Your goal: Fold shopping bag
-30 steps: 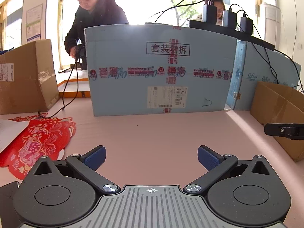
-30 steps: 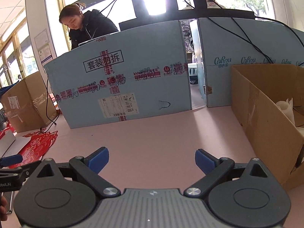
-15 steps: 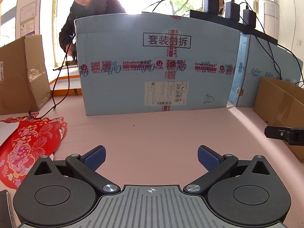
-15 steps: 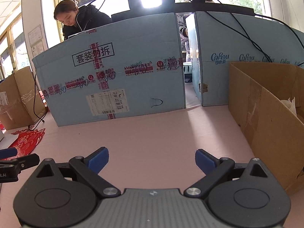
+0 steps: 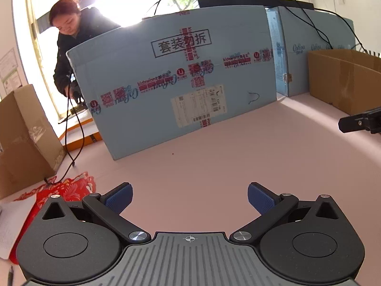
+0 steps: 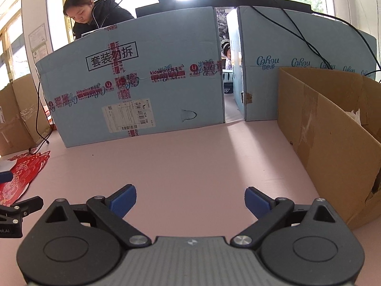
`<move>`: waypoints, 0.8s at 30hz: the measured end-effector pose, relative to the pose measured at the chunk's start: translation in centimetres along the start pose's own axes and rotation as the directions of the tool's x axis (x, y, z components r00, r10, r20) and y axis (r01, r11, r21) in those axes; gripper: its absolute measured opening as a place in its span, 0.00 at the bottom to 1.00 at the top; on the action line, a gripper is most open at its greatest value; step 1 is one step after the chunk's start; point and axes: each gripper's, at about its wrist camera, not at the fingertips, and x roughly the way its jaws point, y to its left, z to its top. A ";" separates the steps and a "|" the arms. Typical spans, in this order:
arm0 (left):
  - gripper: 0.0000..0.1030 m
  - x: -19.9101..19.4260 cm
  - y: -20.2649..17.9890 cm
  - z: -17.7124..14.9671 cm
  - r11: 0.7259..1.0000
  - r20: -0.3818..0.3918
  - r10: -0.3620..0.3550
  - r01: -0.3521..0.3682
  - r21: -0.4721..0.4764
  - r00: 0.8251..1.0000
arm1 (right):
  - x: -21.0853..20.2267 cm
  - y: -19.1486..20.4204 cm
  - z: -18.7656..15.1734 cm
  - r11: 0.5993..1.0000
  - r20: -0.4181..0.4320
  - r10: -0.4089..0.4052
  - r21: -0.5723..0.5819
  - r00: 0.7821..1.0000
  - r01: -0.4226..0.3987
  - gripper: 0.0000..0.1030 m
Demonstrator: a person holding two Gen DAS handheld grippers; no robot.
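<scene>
My left hand-held gripper (image 5: 189, 197): blue pads wide apart, nothing between them, over bare pink worktop (image 5: 214, 162). My right hand-held gripper (image 6: 190, 201): equally spread, empty. Red patterned shopping bag (image 6: 21, 174) lies flat at worktop's left edge, near brown carton (image 5: 21, 140), apart from both. Blue carton (image 6: 142, 90) stands along far edge; open brown box (image 6: 333, 128) at right edge.

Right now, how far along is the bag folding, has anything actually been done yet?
Nothing looks done. The red shopping bag lies flat and untouched on the pink table, off to the left. Nothing is in hand: the left gripper and right gripper are both open and empty over bare table. Left: reaching the bag, gripping it and every fold.
</scene>
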 end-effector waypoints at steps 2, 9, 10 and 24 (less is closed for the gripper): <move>1.00 -0.2 0.0 -0.1 1.000 0.003 -0.004 0.004 0.001 1.000 | -0.2 0.3 -0.1 1.000 0.003 -0.002 -0.011 1.000 0.002 0.96; 1.00 1.0 0.0 -1.2 0.980 0.013 0.048 -0.044 -0.192 0.999 | -0.5 1.0 -0.7 0.997 0.069 0.000 -0.078 0.998 0.006 0.96; 1.00 1.3 -0.4 -1.4 0.980 0.015 0.059 -0.055 -0.192 0.998 | -0.3 1.0 -0.8 0.995 0.080 -0.004 -0.095 0.997 0.012 0.96; 1.00 5.2 -0.6 -2.3 0.941 -0.043 0.097 -0.105 -0.322 0.994 | 3.4 0.5 -1.7 0.991 0.111 -0.002 -0.133 0.994 0.017 0.96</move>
